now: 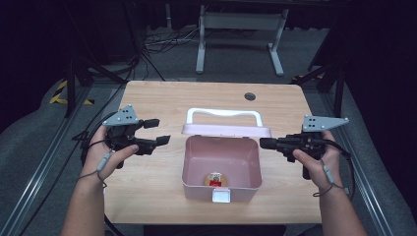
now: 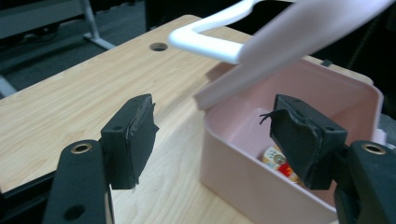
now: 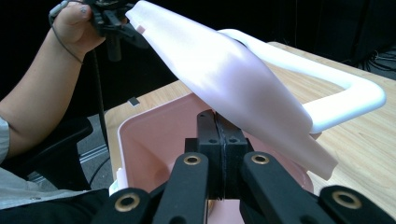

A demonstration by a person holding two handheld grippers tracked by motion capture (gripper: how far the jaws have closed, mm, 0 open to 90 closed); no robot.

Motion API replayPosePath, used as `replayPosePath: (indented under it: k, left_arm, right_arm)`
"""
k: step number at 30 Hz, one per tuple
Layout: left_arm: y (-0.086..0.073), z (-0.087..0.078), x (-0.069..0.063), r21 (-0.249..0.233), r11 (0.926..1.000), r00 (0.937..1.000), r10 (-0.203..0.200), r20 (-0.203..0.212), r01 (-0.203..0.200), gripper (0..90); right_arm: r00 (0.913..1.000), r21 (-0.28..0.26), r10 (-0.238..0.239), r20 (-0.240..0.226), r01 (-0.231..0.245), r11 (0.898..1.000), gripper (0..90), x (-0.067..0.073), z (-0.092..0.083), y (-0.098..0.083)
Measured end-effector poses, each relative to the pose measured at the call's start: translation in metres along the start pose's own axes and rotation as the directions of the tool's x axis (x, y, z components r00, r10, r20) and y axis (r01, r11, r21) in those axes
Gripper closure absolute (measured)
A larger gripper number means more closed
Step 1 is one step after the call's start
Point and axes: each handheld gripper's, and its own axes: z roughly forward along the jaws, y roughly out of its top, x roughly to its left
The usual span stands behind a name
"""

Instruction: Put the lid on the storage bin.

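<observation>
Pink plastic box sits mid-table on a light woodgrain table, smooth matte walls, rounded corners, roughly square tub. Lid is hinged at the far edge and stands open, tilted back away from the person; same pink plastic. White handle on the lid, a smooth rounded loop, its long axis running left to right across the table. White latch tab on the near wall. Inside the box: one small round item, yellow and red label, lying on the floor near the front wall; too small to read.

Left gripper hovers left of the box, black padded jaws spread apart, nothing between them. Right gripper at the box's right rim, jaws clenched together, pads meeting, nothing seen held.
</observation>
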Motion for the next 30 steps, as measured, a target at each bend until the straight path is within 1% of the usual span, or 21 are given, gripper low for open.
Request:
replayPosePath:
  k: [1, 2, 4, 6, 7, 9, 12, 13, 17, 20, 25, 30]
  left_arm:
    - [0.0, 0.0, 0.0, 0.0, 1.0, 1.0, 0.0, 0.0, 0.0, 31.2]
    - [-0.001, -0.001, 0.003, -0.001, 1.0, 1.0, -0.004, -0.008, 0.004, 31.2]
    - [-0.004, -0.001, 0.007, -0.002, 0.9999, 0.9994, -0.014, -0.032, 0.014, 30.9]
    - [-0.006, -0.001, 0.013, 0.004, 0.9999, 0.9982, -0.014, -0.058, 0.014, 30.5]
    - [-0.008, 0.0, 0.016, 0.001, 0.9997, 0.997, -0.023, -0.074, 0.023, 30.2]
    - [-0.01, 0.001, 0.021, 0.0, 0.9996, 0.9942, -0.029, -0.103, 0.029, 29.9]
    - [-0.013, 0.003, 0.027, 0.002, 0.9995, 0.9912, -0.031, -0.128, 0.032, 29.3]
    - [-0.014, 0.004, 0.028, -0.001, 0.9994, 0.9909, -0.034, -0.13, 0.035, 29.0]
    - [-0.017, 0.007, 0.032, 0.018, 0.9992, 0.9891, -0.032, -0.144, 0.035, 28.4]
    - [-0.017, 0.009, 0.034, 0.025, 0.9991, 0.9879, -0.031, -0.152, 0.035, 27.3]
    - [-0.019, 0.012, 0.035, 0.036, 0.9985, 0.9883, -0.036, -0.148, 0.041, 27.2]
    - [-0.021, 0.014, 0.036, 0.045, 0.998, 0.9879, -0.037, -0.15, 0.044, 27.1]
  right_arm:
    - [1.0, 0.0, 0.0, 0.0, 0.0, 1.0, 90.0, 0.0, 0.0, 0.0]
    - [1.0, 0.003, -0.001, 0.001, 0.001, 1.0, 90.0, 0.0, 0.0, 0.0]
    - [1.0, 0.014, -0.003, 0.004, 0.003, 1.0, 90.0, 0.002, 0.0, -0.001]
    - [1.0, 0.021, -0.008, 0.004, 0.007, 1.0, 90.0, 0.004, 0.0, -0.001]
    - [1.0, 0.024, -0.008, 0.004, 0.008, 1.0, 90.0, 0.004, 0.0, -0.001]
    - [0.9999, 0.03, -0.01, 0.006, 0.009, 1.0, 90.0, 0.006, 0.0, -0.002]
    - [0.9999, 0.039, -0.013, 0.01, 0.013, 0.999, 90.0, 0.008, 0.0, -0.002]
    - [0.9998, 0.045, -0.017, 0.013, 0.016, 0.999, 90.0, 0.009, -0.001, -0.003]
    - [0.9997, 0.057, -0.021, 0.016, 0.02, 0.998, 90.0, 0.011, -0.003, -0.002]
    - [0.9999, 0.079, -0.011, 0.012, 0.01, 0.997, 90.0, 0.013, -0.004, -0.003]
    - [0.9999, 0.115, -0.005, 0.012, 0.004, 0.993, 90.0, 0.016, -0.004, -0.003]
    - [1.0, 0.139, 0.002, 0.006, -0.003, 0.99, 90.0, 0.017, -0.004, -0.003]
